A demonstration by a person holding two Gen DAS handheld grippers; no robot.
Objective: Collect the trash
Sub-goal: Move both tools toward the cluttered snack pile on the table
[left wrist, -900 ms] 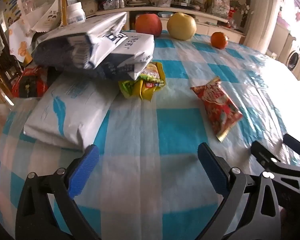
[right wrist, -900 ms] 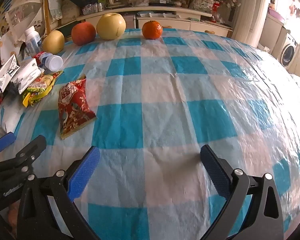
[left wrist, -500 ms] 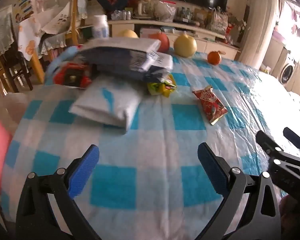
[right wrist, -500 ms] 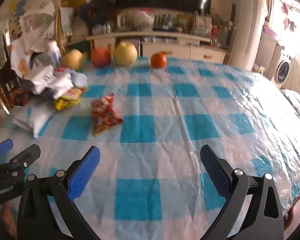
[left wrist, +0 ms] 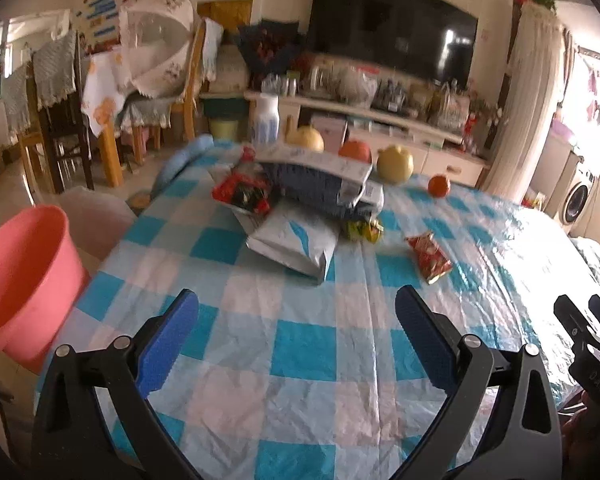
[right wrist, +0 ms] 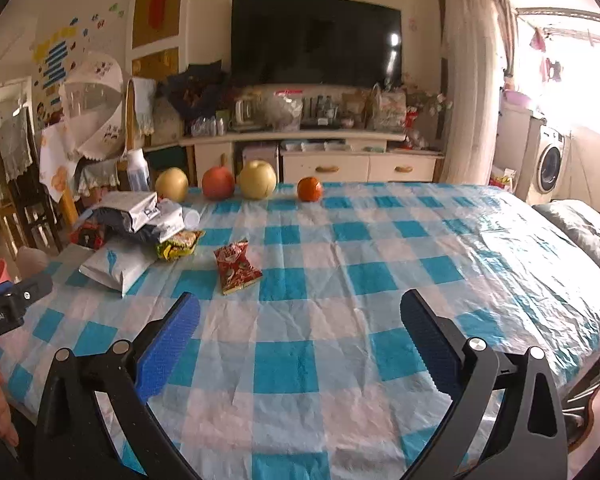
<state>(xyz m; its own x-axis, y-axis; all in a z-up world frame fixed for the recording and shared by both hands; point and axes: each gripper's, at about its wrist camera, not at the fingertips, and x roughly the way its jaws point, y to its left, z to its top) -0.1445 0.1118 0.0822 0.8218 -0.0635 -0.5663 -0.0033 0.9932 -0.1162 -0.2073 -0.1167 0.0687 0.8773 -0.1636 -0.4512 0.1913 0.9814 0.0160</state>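
A red snack wrapper (right wrist: 236,266) (left wrist: 428,257) lies flat on the blue-checked tablecloth (right wrist: 340,280). Left of it a yellow-green wrapper (right wrist: 178,245) (left wrist: 363,229) pokes out from under a heap of grey and white mailer bags (right wrist: 136,216) (left wrist: 300,216), with a red-black packet (left wrist: 242,194) beside the heap. My left gripper (left wrist: 296,328) and my right gripper (right wrist: 300,330) both hang open over the table's near edge, well short of the wrappers, with nothing between their blue pads.
A pink plastic bucket (left wrist: 20,280) stands off the table's left edge. Several fruits (right wrist: 256,180) line the far edge, with a white bottle (left wrist: 266,120) by the heap. Chairs (left wrist: 60,120) stand at the left; a cabinet and TV are behind.
Both grippers have pulled back and risen from the table, so the wrappers and bags look smaller and farther. The pink bucket has come into the left wrist view. Both stay open.
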